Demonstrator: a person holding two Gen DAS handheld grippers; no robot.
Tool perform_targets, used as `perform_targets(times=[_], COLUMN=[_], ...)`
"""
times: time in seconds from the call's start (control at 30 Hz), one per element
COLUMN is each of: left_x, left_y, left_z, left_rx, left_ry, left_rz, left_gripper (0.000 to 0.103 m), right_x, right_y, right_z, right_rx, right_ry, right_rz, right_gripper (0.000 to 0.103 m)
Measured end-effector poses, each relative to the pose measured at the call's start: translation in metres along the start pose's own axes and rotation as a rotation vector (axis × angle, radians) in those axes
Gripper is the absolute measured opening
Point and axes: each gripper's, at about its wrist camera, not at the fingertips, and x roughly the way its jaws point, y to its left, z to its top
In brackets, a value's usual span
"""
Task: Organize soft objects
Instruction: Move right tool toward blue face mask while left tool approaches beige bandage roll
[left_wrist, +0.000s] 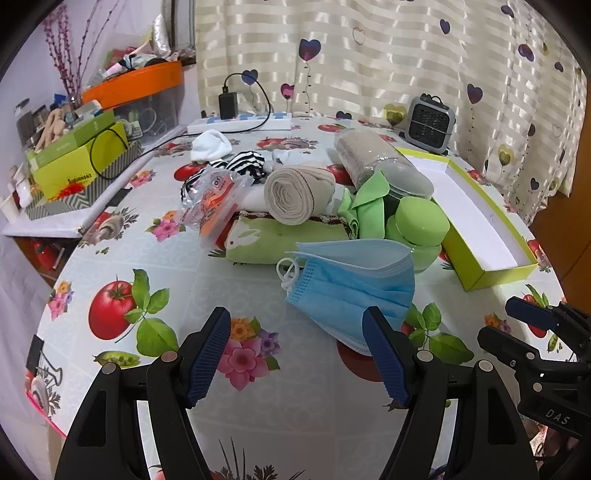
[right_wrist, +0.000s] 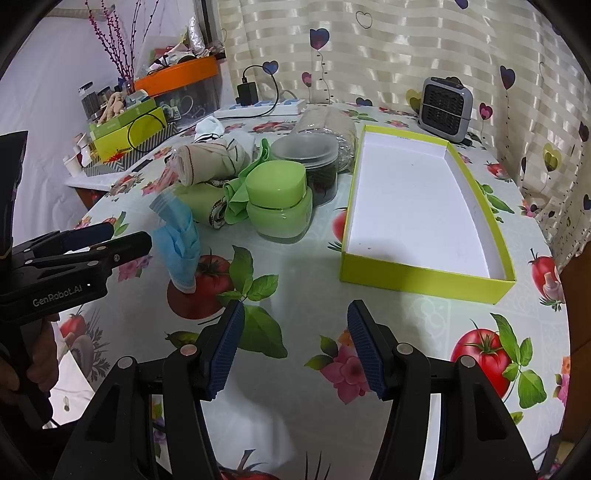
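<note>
A blue face mask (left_wrist: 351, 288) lies on the tablecloth, just beyond the right fingertip of my left gripper (left_wrist: 297, 325), which is open and holds nothing. Behind the mask sit a folded green cloth (left_wrist: 280, 240), a beige bandage roll (left_wrist: 295, 195), a crumpled green cloth (left_wrist: 369, 206), a striped sock (left_wrist: 240, 166) and a white sock (left_wrist: 210, 146). My right gripper (right_wrist: 295, 317) is open over bare tablecloth, in front of the lime box (right_wrist: 424, 275), whose white inside holds nothing. In the right wrist view, the mask (right_wrist: 177, 236) is left of it, by the left gripper (right_wrist: 122, 236).
A green jar (right_wrist: 280, 206) and a clear lidded jar (right_wrist: 314, 155) stand between the pile and the box. A grey heater (right_wrist: 447, 107) and a power strip (left_wrist: 240, 123) sit at the back. A cluttered side shelf (left_wrist: 74, 166) is on the left. A plastic packet (left_wrist: 214, 206) lies by the roll.
</note>
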Motion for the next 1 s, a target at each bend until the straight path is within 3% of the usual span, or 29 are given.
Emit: perform_targets(times=[1.0], left_x=[0.000], left_y=[-0.010], left_z=[0.004], left_rx=[-0.014], left_ry=[0.007], left_rz=[-0.047], left_gripper=[0.074], right_x=[0.003], right_y=[0.003], right_z=[0.006], right_rx=[-0.015], right_ry=[-0.007], right_rz=[0.019], right_gripper=[0.059])
